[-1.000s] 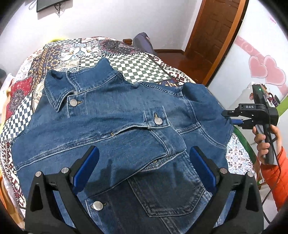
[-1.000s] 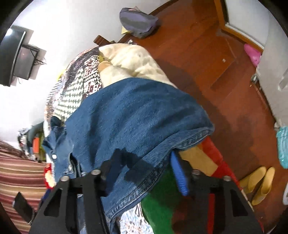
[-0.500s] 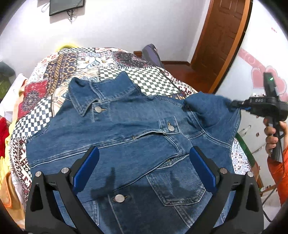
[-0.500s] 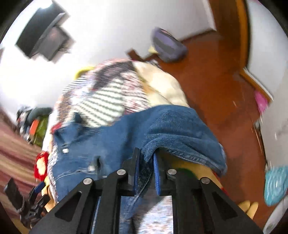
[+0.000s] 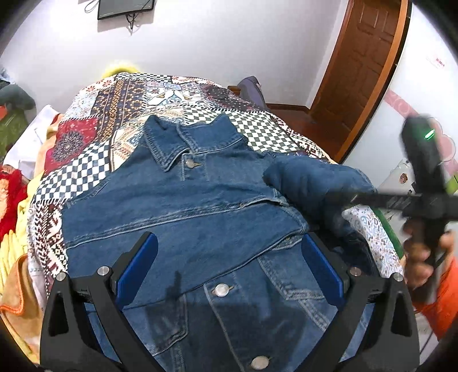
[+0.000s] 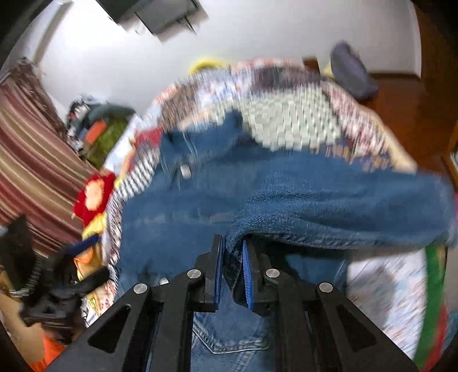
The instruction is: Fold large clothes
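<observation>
A blue denim jacket (image 5: pixel 200 206) lies front up on a patchwork bedspread (image 5: pixel 137 97), collar toward the far wall. My left gripper (image 5: pixel 229 263) hovers open and empty over the jacket's lower front. My right gripper (image 6: pixel 231 251) is shut on the edge of the jacket's sleeve (image 6: pixel 329 200) and holds it lifted over the body. In the left wrist view the right gripper (image 5: pixel 357 197) comes in from the right with the raised sleeve (image 5: pixel 312 180) folded inward.
A wooden door (image 5: pixel 363 71) and bare wood floor (image 6: pixel 406 94) lie right of the bed. A wall TV (image 5: pixel 126 8) hangs above. Piled clothes (image 5: pixel 14 183) sit at the bed's left edge. A purple bag (image 6: pixel 352 71) lies beyond the bed.
My right gripper closed on the sleeve edge, lifted it off the bed's right side and carried it inward over the jacket. My left gripper drew back a little and stayed open.
</observation>
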Available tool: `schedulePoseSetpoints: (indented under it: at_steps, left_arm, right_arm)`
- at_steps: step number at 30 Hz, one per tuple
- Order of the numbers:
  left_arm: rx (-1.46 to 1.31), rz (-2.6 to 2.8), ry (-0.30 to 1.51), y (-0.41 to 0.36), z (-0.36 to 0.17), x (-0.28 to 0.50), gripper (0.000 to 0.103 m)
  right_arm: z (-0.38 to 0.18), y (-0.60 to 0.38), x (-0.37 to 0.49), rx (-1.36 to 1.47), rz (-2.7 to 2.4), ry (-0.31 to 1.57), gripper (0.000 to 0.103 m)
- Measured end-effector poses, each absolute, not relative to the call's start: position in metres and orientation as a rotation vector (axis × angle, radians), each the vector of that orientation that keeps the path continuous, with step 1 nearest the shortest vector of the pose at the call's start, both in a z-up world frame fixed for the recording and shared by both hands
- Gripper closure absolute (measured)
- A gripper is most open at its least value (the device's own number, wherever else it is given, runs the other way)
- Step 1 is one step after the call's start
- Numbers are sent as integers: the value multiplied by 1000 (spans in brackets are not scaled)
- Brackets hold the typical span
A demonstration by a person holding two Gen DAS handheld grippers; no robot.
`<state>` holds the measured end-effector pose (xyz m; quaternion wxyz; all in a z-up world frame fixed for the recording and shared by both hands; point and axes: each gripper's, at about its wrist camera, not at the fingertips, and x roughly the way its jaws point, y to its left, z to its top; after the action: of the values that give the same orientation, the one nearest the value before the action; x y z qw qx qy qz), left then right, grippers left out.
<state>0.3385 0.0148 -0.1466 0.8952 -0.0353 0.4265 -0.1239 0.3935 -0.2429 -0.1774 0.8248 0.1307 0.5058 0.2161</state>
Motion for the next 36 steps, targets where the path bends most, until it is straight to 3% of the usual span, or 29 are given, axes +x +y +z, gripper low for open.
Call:
schedulePoseSetpoints:
  at_steps: [8, 19, 27, 36]
  left_arm:
    - [-70, -236, 900, 30, -152, 323, 2]
    - [-20, -298, 891, -11, -138, 335, 2]
    - [20, -413, 963, -80, -146, 374, 2]
    - [231, -557, 1005, -190, -174, 391, 2]
  right_arm:
    - [-244, -239, 373, 340, 354, 1265, 92]
    - [-183, -268, 338, 207, 376, 1157, 92]
    - [-185, -290, 320, 165, 343, 1136, 92]
    - [-163, -396, 298, 203, 50, 1017, 92]
